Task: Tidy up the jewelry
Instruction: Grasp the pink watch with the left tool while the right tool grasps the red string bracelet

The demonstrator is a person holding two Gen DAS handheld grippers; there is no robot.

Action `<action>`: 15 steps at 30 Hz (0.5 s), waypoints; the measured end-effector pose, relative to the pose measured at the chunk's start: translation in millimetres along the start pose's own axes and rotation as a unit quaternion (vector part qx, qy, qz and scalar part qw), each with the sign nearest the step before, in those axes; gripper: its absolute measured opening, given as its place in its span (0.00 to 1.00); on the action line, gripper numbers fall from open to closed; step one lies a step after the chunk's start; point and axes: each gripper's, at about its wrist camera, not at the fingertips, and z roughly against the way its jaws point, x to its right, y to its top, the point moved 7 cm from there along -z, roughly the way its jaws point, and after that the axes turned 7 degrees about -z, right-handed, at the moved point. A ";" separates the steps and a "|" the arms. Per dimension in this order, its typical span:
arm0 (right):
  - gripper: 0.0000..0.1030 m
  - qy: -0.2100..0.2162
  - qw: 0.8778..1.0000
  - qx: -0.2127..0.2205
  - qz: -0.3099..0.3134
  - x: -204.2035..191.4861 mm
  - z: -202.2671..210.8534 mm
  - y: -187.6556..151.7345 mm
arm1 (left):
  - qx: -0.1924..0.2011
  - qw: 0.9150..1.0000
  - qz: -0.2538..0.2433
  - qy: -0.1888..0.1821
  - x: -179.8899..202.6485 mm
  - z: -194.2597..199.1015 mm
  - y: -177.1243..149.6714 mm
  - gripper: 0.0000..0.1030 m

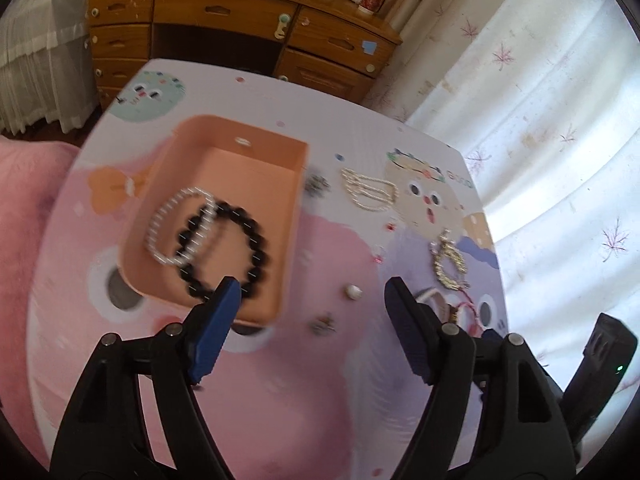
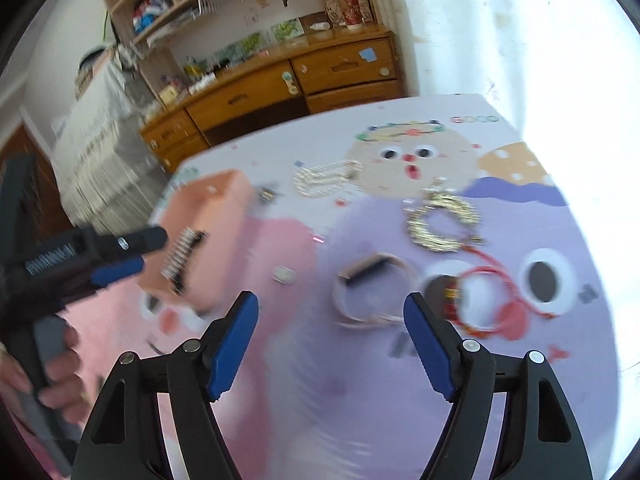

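Two bracelets [image 1: 208, 240] blurred, box [image 1: 280, 152] partly hidden

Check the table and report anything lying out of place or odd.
Only two bracelets, the black bead bracelet and the pearl bracelet, lie in the orange box. The gold bracelet, red string bracelet and pearl necklace lie loose on the mat.

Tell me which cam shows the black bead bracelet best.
Left wrist. The black bracelet lies in the orange box, nearly its whole loop visible, overlapping a pearl bracelet. Right wrist sees the box from the side; there I cannot make it out.
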 end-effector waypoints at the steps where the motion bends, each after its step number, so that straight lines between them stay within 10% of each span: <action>1: 0.74 -0.010 1.000 -0.004 0.013 7.9 -0.5 -2.8 | -0.004 1.000 0.002 -0.005 9.3 -3.5 -2.7 0.71; 15: 0.74 -0.055 0.978 -0.029 0.198 58.5 -21.6 -31.5 | -0.097 0.995 -0.012 -0.001 110.2 -86.1 -31.5 0.71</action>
